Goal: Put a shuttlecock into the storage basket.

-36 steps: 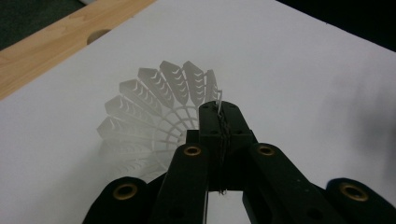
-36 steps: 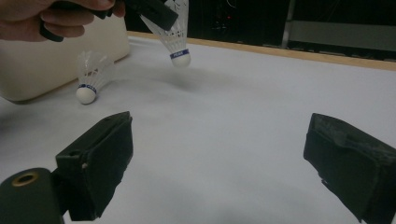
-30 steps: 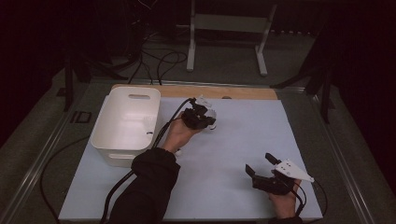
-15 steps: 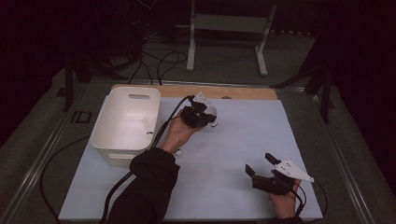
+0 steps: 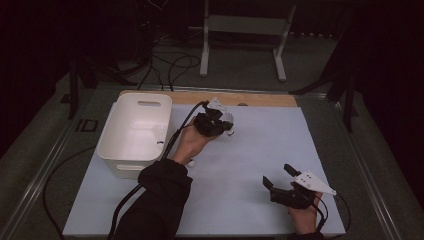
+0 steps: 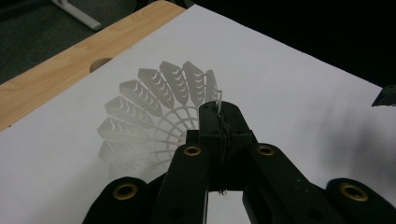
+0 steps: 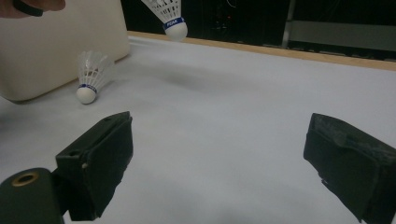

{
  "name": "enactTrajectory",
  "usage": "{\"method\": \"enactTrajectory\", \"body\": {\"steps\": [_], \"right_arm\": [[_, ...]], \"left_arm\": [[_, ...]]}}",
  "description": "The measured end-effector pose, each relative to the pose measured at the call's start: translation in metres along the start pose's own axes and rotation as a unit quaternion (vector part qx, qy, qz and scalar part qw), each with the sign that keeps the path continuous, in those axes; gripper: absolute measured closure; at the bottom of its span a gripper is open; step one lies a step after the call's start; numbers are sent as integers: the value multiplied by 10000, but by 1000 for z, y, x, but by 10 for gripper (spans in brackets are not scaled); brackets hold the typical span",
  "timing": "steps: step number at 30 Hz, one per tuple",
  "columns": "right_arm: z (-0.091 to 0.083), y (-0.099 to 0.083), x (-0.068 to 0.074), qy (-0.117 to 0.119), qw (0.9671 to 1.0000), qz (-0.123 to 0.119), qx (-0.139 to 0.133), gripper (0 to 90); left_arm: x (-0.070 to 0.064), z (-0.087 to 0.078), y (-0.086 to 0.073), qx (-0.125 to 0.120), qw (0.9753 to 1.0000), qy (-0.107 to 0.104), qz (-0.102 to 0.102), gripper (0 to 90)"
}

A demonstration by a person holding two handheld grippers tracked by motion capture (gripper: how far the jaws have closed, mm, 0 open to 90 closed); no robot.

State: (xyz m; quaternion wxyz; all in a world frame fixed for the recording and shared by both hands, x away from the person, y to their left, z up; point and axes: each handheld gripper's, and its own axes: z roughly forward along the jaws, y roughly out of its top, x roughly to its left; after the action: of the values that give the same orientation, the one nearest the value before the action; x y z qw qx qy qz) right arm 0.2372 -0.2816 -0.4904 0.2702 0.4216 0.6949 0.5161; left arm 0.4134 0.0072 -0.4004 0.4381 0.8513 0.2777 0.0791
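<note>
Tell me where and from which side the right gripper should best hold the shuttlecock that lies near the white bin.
Probably by the plastic skirt, not the cork. The lying shuttlecock rests on the mat with its round cork toward the right gripper and its skirt toward the white bin. The cork would likely slip; the open skirt gives the jaws an edge. Come from above, one jaw on each side.

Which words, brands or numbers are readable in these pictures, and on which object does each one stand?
Blue band of the white plastic shuttlecock held in the air: small white print, too blurred to read.
Blue band of the second white shuttlecock lying on the white table: no readable print.
White plastic bin: no text visible.
Both grippers: no text visible.
</note>
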Motion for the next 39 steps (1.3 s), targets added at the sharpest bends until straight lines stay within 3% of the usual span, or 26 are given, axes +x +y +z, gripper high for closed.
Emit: {"method": "enactTrajectory", "body": {"steps": [22, 39], "right_arm": [[0, 0, 0, 9, 10000, 8, -17, 81], [0, 0, 0, 15, 10000, 7, -10, 81]], "left_arm": [[-7, -9, 7, -61, 9999, 23, 87, 898], [-12, -19, 13, -80, 9997, -73, 221, 898]]}}
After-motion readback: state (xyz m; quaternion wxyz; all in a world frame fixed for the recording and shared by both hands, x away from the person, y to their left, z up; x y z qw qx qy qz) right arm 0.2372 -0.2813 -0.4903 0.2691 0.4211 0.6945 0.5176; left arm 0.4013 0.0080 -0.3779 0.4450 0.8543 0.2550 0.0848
